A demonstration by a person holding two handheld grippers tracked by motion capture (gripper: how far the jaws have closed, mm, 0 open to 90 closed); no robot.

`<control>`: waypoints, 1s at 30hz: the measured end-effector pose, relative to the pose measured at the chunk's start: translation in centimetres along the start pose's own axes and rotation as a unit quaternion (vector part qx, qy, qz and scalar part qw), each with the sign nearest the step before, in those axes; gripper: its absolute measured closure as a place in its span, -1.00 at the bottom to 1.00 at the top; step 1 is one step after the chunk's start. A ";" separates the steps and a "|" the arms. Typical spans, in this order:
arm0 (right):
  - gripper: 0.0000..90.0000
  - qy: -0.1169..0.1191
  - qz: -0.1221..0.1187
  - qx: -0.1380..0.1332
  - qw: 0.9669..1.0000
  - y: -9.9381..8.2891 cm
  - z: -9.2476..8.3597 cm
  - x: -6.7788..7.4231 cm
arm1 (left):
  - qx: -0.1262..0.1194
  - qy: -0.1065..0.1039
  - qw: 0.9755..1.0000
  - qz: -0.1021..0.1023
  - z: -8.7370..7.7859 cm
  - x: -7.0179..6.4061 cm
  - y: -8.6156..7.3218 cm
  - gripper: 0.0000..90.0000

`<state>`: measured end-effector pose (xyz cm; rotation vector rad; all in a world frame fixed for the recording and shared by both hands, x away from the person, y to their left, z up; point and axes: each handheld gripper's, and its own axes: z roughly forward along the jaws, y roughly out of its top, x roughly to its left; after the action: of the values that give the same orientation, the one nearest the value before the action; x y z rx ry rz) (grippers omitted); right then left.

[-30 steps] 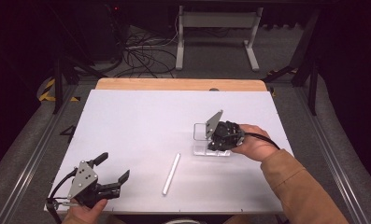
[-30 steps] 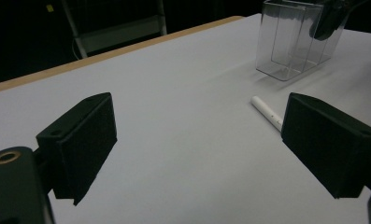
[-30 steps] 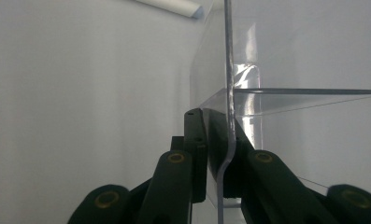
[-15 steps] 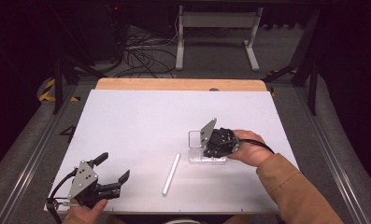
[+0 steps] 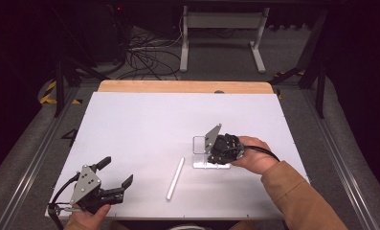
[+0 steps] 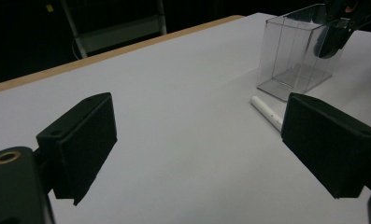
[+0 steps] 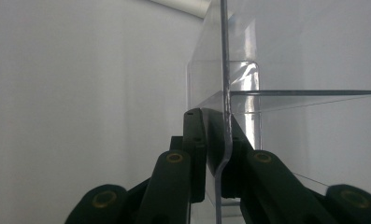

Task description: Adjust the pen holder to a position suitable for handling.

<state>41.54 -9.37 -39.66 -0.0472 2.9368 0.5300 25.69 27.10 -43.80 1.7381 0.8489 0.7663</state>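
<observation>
A clear plastic box stands on the white table, right of centre. My right gripper comes down on it from above and is shut on one of its thin walls. In the right gripper view, the right gripper pinches that clear wall between its pads. A white pen lies on the table just left of the box. My left gripper rests at the near left corner, open and holding nothing. In the left gripper view, the left gripper faces the pen and the box.
A wooden strip runs along the table's far edge. Beyond it are a metal stand and loose cables on the dark floor. Metal rails flank the table.
My right gripper and the clear box have shifted slightly toward the near edge of the table. The left gripper and the pen have stayed put.
</observation>
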 end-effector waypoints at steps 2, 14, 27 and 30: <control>0.88 -0.001 0.002 0.000 1.000 0.0 0.0 0.0 | 0.000 0.000 1.000 0.000 0.0 0.0 0.0 -0.75; 0.42 -0.012 0.021 -0.044 0.999 -0.5 -1.2 0.3 | 0.000 0.001 1.000 0.000 0.0 0.0 0.0 -0.75; -0.41 -0.052 0.070 -0.178 0.980 -0.4 -4.8 1.6 | -0.001 -0.002 1.000 -0.001 0.1 -0.1 0.1 -0.75; -0.48 -0.063 0.073 -0.198 0.975 -0.4 -5.2 2.1 | -0.002 -0.001 1.000 -0.002 0.1 0.0 0.1 -0.75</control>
<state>38.76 -11.55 -35.26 0.1516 2.6787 1.0898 25.74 27.02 -43.74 1.7330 0.8486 0.7622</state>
